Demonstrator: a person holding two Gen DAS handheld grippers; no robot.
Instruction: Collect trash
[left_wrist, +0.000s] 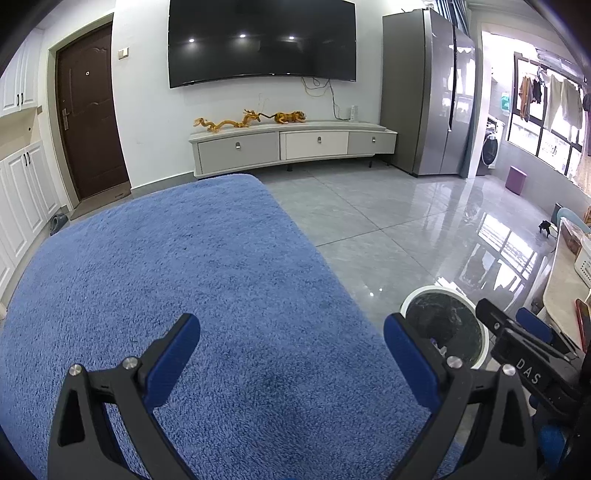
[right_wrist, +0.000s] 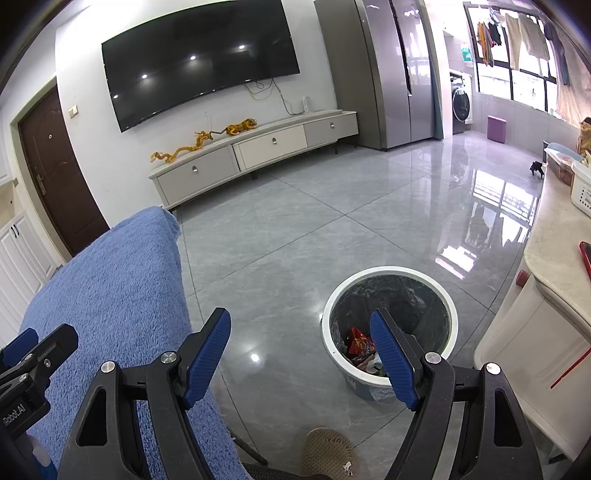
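A round white trash bin (right_wrist: 388, 275) with a dark liner stands on the grey tile floor; colourful wrappers (right_wrist: 360, 345) lie inside it. My right gripper (right_wrist: 299, 334) is open and empty, hovering above the floor with its right finger over the bin's near rim. My left gripper (left_wrist: 291, 338) is open and empty above a blue fluffy cloth (left_wrist: 177, 266) that covers a table. The bin also shows in the left wrist view (left_wrist: 445, 295), right of the cloth. I see no loose trash on the cloth.
A white counter (right_wrist: 550, 236) with a basket and a red phone stands at the right. A TV cabinet (left_wrist: 291, 142), wall TV, fridge (left_wrist: 424, 92) and brown door are across the room. A slipper (right_wrist: 328, 452) lies on the floor below my right gripper.
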